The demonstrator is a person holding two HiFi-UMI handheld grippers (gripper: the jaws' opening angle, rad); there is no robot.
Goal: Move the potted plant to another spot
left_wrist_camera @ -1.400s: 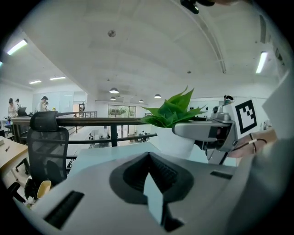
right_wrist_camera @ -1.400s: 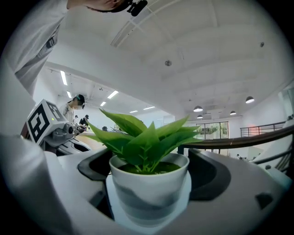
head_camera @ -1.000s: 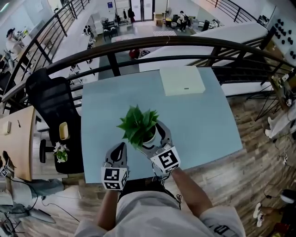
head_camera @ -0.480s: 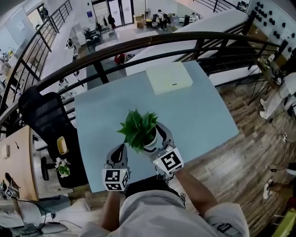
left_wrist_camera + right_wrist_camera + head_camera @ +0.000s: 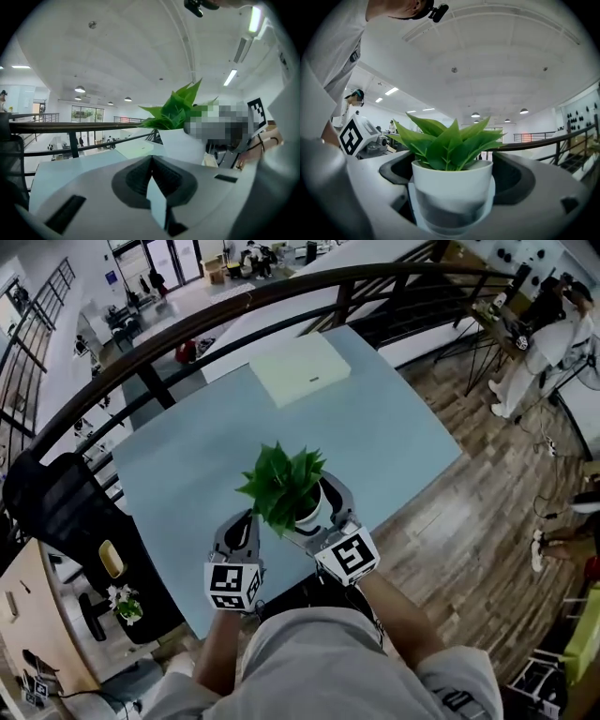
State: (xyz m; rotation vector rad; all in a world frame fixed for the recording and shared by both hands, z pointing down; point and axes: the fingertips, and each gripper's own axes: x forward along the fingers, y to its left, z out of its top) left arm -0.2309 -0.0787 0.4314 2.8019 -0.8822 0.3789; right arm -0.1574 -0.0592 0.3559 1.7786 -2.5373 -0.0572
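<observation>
1. Framing of the head view has swung over the last second. The bench (image 5: 394, 437) now lies skewed with one corner pointing right. The flat white box (image 5: 300, 368) at its far side has slid up and to the left in the picture, and more wooden floor shows at the right.
2. Both grippers and the potted plant (image 5: 281, 486) sit almost where they were in the frame, so the person and load appear to be turning together.
3. The right gripper (image 5: 317, 514) stays clamped on the white pot. In the right gripper view its jaws press the pot wall from both sides, and the plant stands upright.
4. The left gripper (image 5: 244, 526) hovers just beside the plant on its left. Its jaws are pressed together with nothing between them, so it plays no part in the carry.
5. Against the bench, the pot is still over the near part, well apart from the white box. No view shows whether its base has cleared the surface.
6. My judgement is that the grasp is secure but the move has hardly begun. The turn suggests a new spot is being sought, and plenty of bare bench lies ahead and to the right.
</observation>
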